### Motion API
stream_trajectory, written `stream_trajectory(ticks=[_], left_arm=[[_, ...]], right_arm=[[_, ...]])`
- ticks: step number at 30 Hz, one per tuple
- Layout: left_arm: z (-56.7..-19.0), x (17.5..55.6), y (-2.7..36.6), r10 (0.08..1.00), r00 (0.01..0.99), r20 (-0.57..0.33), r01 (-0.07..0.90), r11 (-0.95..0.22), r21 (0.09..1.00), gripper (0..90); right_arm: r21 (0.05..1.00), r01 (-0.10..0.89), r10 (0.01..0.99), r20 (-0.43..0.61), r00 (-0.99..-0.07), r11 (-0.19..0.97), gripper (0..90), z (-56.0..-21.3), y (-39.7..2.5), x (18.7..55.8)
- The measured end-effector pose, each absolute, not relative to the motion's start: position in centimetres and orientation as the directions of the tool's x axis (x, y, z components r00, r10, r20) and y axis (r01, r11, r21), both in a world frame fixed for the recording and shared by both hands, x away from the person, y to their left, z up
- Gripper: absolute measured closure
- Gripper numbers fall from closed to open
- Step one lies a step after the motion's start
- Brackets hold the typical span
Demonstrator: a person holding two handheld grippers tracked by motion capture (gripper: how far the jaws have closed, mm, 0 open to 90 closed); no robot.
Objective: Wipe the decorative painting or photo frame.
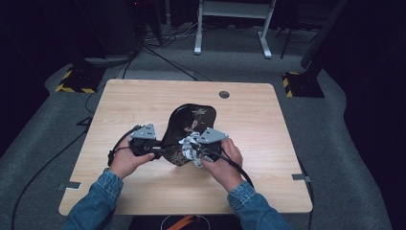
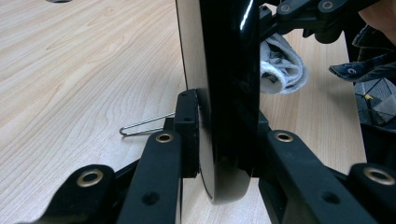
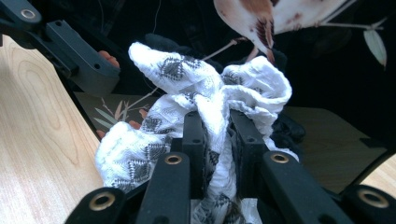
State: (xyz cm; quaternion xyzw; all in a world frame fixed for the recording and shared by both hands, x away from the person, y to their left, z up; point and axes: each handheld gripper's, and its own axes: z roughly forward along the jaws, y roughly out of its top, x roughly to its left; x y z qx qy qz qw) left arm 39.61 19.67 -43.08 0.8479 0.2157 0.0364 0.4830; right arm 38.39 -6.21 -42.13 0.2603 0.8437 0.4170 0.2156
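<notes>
A glossy black tray (image 1: 191,115) painted with a bird and flowers rests tilted over the middle of the wooden table (image 1: 139,100). My left gripper (image 1: 160,149) is shut on the tray's left rim; in the left gripper view its jaws clamp the dark edge (image 2: 229,70) from both sides. My right gripper (image 1: 197,153) is shut on a white patterned cloth (image 1: 190,143), bunched against the tray's near part. In the right gripper view the cloth (image 3: 187,84) bulges out around the jaws, in front of the tray's painted face (image 3: 327,70).
A thin bent wire (image 2: 144,125) lies on the table just beside the left jaws. A round cable hole (image 1: 224,94) sits near the table's far edge. White desk legs (image 1: 197,48) and floor cables lie beyond the table.
</notes>
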Motion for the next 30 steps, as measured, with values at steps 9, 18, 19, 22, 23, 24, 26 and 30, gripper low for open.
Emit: stream_trajectory(ticks=[9, 18, 19, 22, 23, 24, 26, 30], left_arm=[[-43.1, 39.6, 19.6, 0.400, 0.905, -0.148, 0.331, -0.440, 0.835, 74.8], [-43.1, 39.6, 19.7, 0.396, 0.906, -0.151, 0.331, -0.439, 0.835, 74.7], [-43.1, 39.6, 19.7, 0.396, 0.906, -0.151, 0.331, -0.439, 0.836, 74.7], [-43.1, 39.6, 19.7, 0.396, 0.906, -0.153, 0.332, -0.438, 0.835, 74.8], [-43.1, 39.6, 19.7, 0.396, 0.906, -0.153, 0.332, -0.438, 0.835, 74.8], [-43.1, 39.7, 19.7, 0.393, 0.906, -0.155, 0.333, -0.439, 0.834, 74.8], [-43.1, 39.7, 19.7, 0.394, 0.906, -0.156, 0.334, -0.438, 0.834, 74.7], [-43.1, 39.7, 19.6, 0.394, 0.905, -0.160, 0.338, -0.437, 0.834, 74.3]], right_arm=[[0.799, 0.316, 0.673, -0.144, -0.725, 0.511, 79.0, -43.3, -8.5, 39.7], [0.787, 0.371, 0.726, -0.137, -0.674, 0.493, 79.0, -44.3, -10.8, 41.1], [0.785, 0.374, 0.729, -0.139, -0.670, 0.494, 79.0, -44.4, -11.0, 41.2], [0.783, 0.384, 0.734, -0.131, -0.666, 0.489, 79.0, -44.6, -11.3, 41.3], [0.783, 0.384, 0.734, -0.131, -0.666, 0.489, 79.0, -44.6, -11.3, 41.3], [0.781, 0.384, 0.734, -0.136, -0.666, 0.492, 78.9, -44.6, -11.2, 41.2], [0.786, 0.372, 0.723, -0.134, -0.678, 0.494, 79.0, -44.5, -10.6, 40.8], [0.786, 0.346, 0.694, -0.142, -0.706, 0.513, 78.9, -44.2, -9.2, 40.1]])
